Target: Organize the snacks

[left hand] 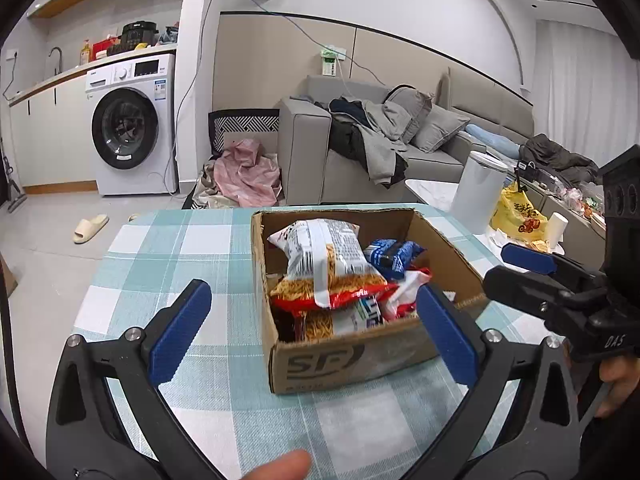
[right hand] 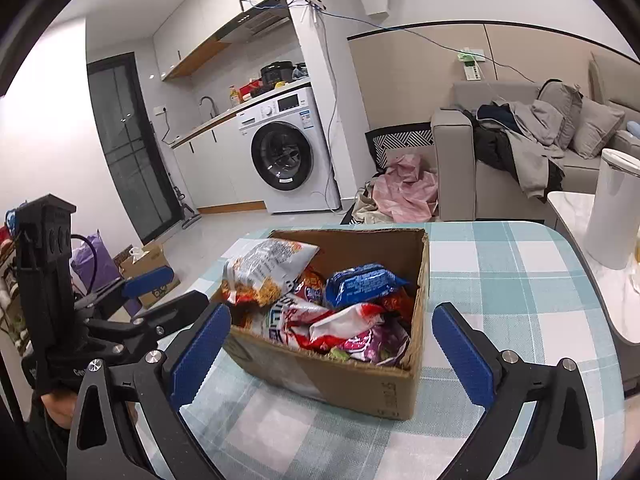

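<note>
An open cardboard box [left hand: 332,350] stands on the table's teal-checked cloth [left hand: 180,248]. In it lie several snack packs, with a white and orange noodle bag [left hand: 324,264] on top and a blue packet [left hand: 392,256] behind it. My left gripper [left hand: 313,289] is open just before the box's near side, and its blue pads touch nothing. My right gripper [left hand: 496,266] hangs open to the right of the box. In the right wrist view the box [right hand: 320,376] sits between the wide jaws of the right gripper [right hand: 332,308], apart from both pads. The left gripper [right hand: 188,285] stands to its left.
A white cylinder bin [right hand: 612,208] stands on a low white table at the right, with a yellow bag [left hand: 516,216] beside it. Behind are a grey sofa [left hand: 304,152] with clothes and a washing machine [left hand: 128,128]. A person's hand [left hand: 616,384] holds the right gripper.
</note>
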Action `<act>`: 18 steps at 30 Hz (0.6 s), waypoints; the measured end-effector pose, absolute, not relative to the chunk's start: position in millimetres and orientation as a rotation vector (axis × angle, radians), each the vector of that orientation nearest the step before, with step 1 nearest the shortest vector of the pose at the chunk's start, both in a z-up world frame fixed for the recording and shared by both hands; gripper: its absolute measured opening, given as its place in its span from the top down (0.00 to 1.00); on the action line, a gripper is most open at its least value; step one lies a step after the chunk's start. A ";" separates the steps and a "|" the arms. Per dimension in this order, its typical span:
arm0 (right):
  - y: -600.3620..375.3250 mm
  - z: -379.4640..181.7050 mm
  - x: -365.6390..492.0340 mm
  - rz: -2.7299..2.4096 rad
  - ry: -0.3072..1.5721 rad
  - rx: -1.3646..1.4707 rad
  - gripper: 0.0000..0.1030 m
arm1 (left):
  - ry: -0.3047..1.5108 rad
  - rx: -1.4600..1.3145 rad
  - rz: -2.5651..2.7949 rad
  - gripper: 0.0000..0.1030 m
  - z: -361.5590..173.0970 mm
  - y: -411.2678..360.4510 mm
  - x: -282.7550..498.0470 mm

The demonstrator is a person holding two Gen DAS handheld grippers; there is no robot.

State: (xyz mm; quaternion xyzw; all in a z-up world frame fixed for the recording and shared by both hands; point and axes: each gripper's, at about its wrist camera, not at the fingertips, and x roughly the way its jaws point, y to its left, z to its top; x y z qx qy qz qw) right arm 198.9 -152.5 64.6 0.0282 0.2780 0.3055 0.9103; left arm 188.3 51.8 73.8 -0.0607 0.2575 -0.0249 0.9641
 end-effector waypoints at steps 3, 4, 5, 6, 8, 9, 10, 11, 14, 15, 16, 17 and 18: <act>-152.0 63.0 189.1 0.631 0.549 0.036 0.00 | 0.517 -0.112 -0.050 0.01 72.2 51.1 173.1; -152.2 62.6 184.4 0.637 0.537 0.031 0.00 | 0.516 -0.111 -0.054 0.01 71.7 50.8 169.7; -152.1 61.6 181.3 0.641 0.530 0.028 0.00 | 0.516 -0.111 -0.059 0.01 70.5 51.0 165.4; -152.2 60.9 177.4 0.646 0.524 0.025 0.00 | 0.516 -0.113 -0.064 0.01 68.9 50.6 162.5; -152.3 60.5 170.9 0.647 0.514 0.020 0.00 | 0.510 -0.121 -0.071 0.01 65.5 51.4 154.1; -152.6 59.7 168.1 0.649 0.511 0.019 0.00 | 0.507 -0.122 -0.071 0.01 63.9 51.5 150.2; -152.6 58.9 164.5 0.652 0.507 0.017 0.00 | 0.504 -0.121 -0.070 0.01 61.6 51.4 145.2; -152.7 58.0 162.3 0.652 0.504 0.015 0.00 | 0.500 -0.120 -0.071 0.01 59.6 51.3 141.0; -151.8 53.3 153.6 0.652 0.486 -0.001 0.00 | 0.480 -0.117 -0.063 0.01 56.0 50.4 128.7; -151.3 51.8 152.8 0.652 0.483 -0.004 0.00 | 0.478 -0.117 -0.061 0.01 54.5 50.6 125.0; -151.3 49.5 151.4 0.652 0.481 -0.007 0.00 | 0.475 -0.118 -0.062 0.01 52.6 49.6 121.9; -151.7 46.7 149.9 0.651 0.477 -0.006 0.00 | 0.474 -0.119 -0.064 0.01 50.7 49.4 118.3; -152.3 43.6 148.5 0.650 0.471 -0.004 0.00 | 0.474 -0.120 -0.063 0.01 50.6 49.3 120.1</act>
